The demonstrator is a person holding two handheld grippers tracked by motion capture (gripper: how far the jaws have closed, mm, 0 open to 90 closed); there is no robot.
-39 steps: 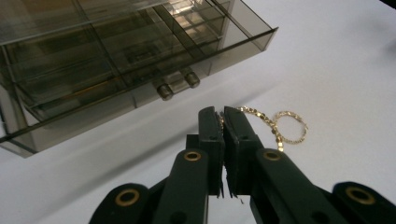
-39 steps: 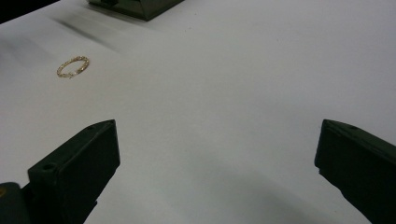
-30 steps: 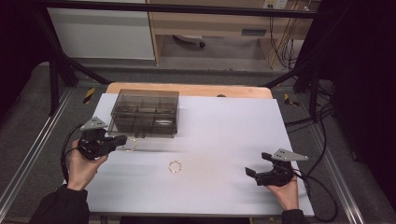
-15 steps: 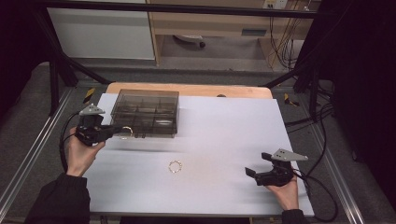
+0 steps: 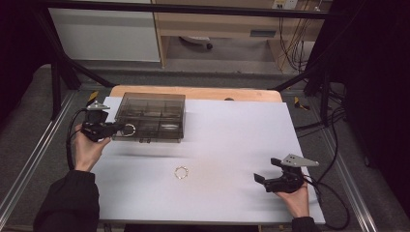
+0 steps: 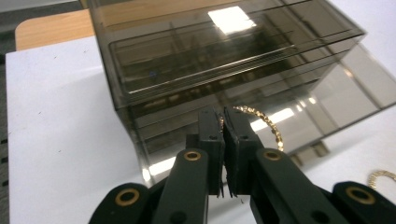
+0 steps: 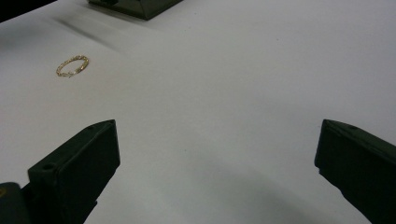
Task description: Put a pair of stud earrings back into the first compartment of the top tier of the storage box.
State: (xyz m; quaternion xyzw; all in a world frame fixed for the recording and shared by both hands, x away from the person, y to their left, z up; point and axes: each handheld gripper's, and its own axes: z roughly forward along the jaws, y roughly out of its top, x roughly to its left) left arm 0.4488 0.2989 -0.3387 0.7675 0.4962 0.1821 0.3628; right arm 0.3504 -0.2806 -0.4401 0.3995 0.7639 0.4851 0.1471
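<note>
A smoky, translucent plastic organiser box with inner dividers point(image 5: 152, 116) sits on the white sheet covering the table point(image 5: 232, 145), at the sheet's far left part. Its lid looks closed; the left gripper view shows stacked trays or drawers through the dark walls point(image 6: 224, 60), and I cannot tell whether any compartment holds anything.

The left gripper point(image 5: 118, 128) is just at the box's near-left corner, held by the person's left hand point(image 5: 89, 145). Its jaws are pressed together on a small gold chain-link ring point(image 5: 129, 129), pinching one side of the loop. In the left gripper view the ring point(image 6: 264, 123) arcs up and to the right of the closed jaws, right against the box's front wall. The loop stands roughly upright on edge, its beaded links catching light.

A second gold chain-link ring point(image 5: 181, 172) lies flat on the sheet, well nearer the person than the box and right of its centre. In the right gripper view it point(image 7: 72, 66) appears as a thin oval.

The right gripper point(image 5: 270, 177) rests on the sheet far from the box, towards the near right, jaws spread wide and holding nothing.
</note>
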